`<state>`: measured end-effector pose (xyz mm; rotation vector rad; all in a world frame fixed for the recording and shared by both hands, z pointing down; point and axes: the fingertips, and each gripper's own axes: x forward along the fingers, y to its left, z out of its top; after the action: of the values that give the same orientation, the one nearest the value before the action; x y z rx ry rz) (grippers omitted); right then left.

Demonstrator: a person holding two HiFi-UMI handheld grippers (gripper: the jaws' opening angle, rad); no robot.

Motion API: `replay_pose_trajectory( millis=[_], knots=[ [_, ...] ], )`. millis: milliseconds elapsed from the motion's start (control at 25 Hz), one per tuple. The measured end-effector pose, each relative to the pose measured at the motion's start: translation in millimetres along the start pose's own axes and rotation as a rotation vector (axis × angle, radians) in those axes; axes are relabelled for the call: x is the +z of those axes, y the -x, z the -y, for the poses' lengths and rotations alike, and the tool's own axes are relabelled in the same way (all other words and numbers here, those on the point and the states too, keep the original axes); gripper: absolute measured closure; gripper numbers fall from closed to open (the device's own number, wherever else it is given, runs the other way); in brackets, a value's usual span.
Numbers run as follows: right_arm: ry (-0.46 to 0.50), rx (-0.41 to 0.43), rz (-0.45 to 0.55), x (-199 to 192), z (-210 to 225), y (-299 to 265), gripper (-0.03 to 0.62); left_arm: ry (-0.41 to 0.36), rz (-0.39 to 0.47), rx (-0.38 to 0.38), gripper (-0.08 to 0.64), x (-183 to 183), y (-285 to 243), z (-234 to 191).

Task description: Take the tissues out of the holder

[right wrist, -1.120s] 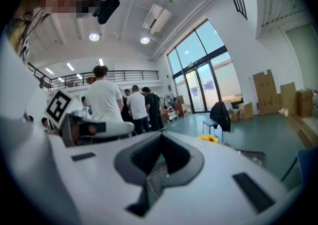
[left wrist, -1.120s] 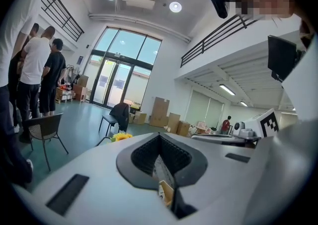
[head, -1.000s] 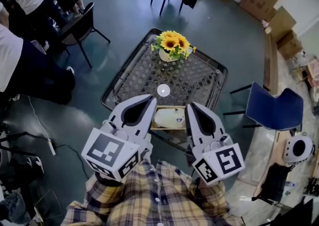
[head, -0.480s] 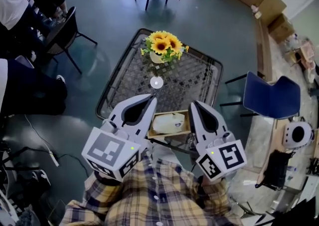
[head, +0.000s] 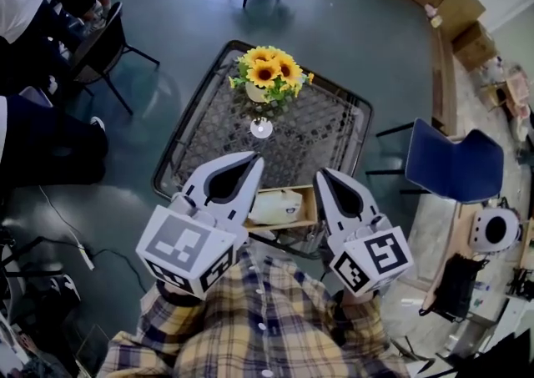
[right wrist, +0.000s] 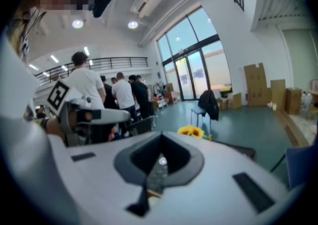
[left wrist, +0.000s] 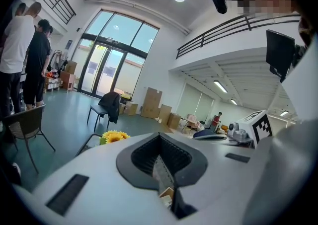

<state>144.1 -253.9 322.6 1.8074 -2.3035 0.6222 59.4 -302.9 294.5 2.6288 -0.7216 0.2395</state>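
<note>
On my left, my left gripper [head: 253, 161] is clenched, its jaws together with nothing between them. It hangs above the near edge of the table [head: 334, 138], just left of the holder [head: 313, 205]. Through the slit under its jaws I glimpse a bit of mesh and a wooden corner, nothing more.

In the middle, the holder sits at the table's near edge, between my two grippers. The tissues [head: 275, 204] lie inside it as a white bundle and neither gripper touches them. Farther back on the mesh stand the sunflowers [head: 267, 74] and a small white round thing [head: 261, 127], both well apart from the holder.

On my right, my right gripper [head: 321, 174] is clenched too and empty, just right of the holder.

As I judge it, none of the task is done, since the tissues are all in the holder. What's left is to open one gripper, come down on the bundle, close on it and lift it clear, perhaps steadying the holder with the other.
</note>
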Motion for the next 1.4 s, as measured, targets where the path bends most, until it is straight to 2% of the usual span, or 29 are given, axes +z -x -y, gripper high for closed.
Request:
replay_pose_trajectory(
  millis=[240,640,680,840,1160,1400],
  knots=[
    [0.028,0.082,-0.168,-41.3,5.5,-13.7,0.581,0.026,-0.044,0.025,0.546,-21.0,-11.6,-7.4],
    [0.072,0.128,-0.358,-105.8,24.3,-20.4,0.579,0.080,-0.151,0.062,0.546,-70.0,-26.8,-14.8],
    [0.085,0.139,-0.386,-114.3,24.7,-21.1,0.557,0.085,-0.166,0.069,0.546,-76.5,-26.6,-16.2],
    [0.171,0.208,-0.502,-152.0,20.6,-26.6,0.523,0.100,-0.213,0.095,0.546,-99.6,-24.3,-23.9],
    [0.362,0.405,-0.761,-230.5,5.1,-37.0,0.476,0.172,-0.260,0.139,0.546,-130.8,-12.8,-40.2],
    [0.515,0.513,-0.920,-270.1,0.0,-43.0,0.359,0.196,-0.281,0.164,0.546,-143.6,-4.9,-50.8]
  ],
)
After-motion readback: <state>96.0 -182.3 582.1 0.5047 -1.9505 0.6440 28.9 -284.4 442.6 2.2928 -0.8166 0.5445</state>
